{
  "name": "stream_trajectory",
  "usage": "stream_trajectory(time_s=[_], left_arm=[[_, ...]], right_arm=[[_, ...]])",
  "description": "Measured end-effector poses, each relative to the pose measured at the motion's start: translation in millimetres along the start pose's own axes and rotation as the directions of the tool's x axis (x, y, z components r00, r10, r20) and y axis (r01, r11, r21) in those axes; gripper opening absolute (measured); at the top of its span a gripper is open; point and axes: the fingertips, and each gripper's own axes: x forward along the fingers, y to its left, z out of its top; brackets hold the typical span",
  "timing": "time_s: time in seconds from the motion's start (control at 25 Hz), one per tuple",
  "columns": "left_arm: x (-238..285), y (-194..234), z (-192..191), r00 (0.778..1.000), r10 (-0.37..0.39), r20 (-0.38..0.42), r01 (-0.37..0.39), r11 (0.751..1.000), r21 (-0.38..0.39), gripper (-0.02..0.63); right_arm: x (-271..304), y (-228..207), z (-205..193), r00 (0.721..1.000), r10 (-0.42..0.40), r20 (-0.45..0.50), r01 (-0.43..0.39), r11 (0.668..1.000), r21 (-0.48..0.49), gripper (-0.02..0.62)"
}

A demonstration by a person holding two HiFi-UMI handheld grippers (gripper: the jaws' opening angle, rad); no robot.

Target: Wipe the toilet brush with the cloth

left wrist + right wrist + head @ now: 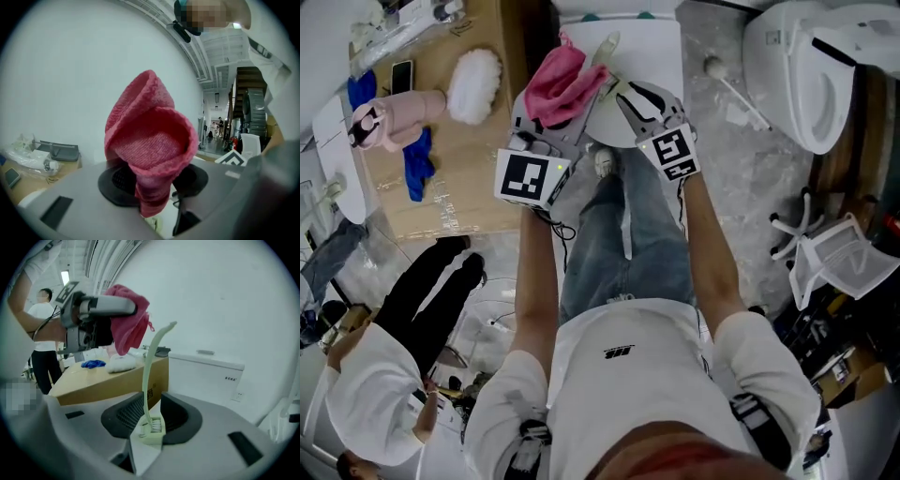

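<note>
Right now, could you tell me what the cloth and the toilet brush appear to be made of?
The cloth: soft pink terry-like fabric, matte; nubby looped weave, limp folds.
The toilet brush: probably pale green plastic, smooth and slightly glossy; thin curved handle, white bristles.

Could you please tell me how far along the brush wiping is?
Done: both items are picked up. In hand: the left hand-held gripper clamps the pink terry cloth, the right hand-held gripper the pale green slim toilet brush. Left: the wiping itself; no cloth-brush contact shows.
</note>
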Motion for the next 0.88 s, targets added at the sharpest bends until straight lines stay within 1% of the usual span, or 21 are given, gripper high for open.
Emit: stream_trajectory(time_s=[0.12,0.24,0.32,0.68,0.88], left_arm=[[-13,-5,10,1.000,0.016,-0.004,-0.016,1.000,0.001,0.184],[-29,-10,18,0.999,0.038,-0.014,-0.038,0.999,-0.009,0.184],[-40,-16,23,0.999,0.048,-0.018,-0.048,0.999,-0.021,0.180],[-98,-48,57,0.997,0.067,-0.028,-0.068,0.996,-0.051,0.170],[-122,-61,80,0.999,0.050,-0.008,-0.050,0.997,-0.050,0.167]], right_arm=[[-30,1,38,0.997,-0.030,0.075,0.030,0.999,0.011,0.074],[-62,3,76,0.987,-0.057,0.149,0.052,0.998,0.035,0.024],[-84,7,97,0.981,-0.064,0.181,0.057,0.997,0.043,-0.003],[-165,42,162,0.970,-0.096,0.223,0.088,0.995,0.048,-0.005],[-191,67,192,0.964,-0.098,0.245,0.095,0.995,0.025,-0.005]])
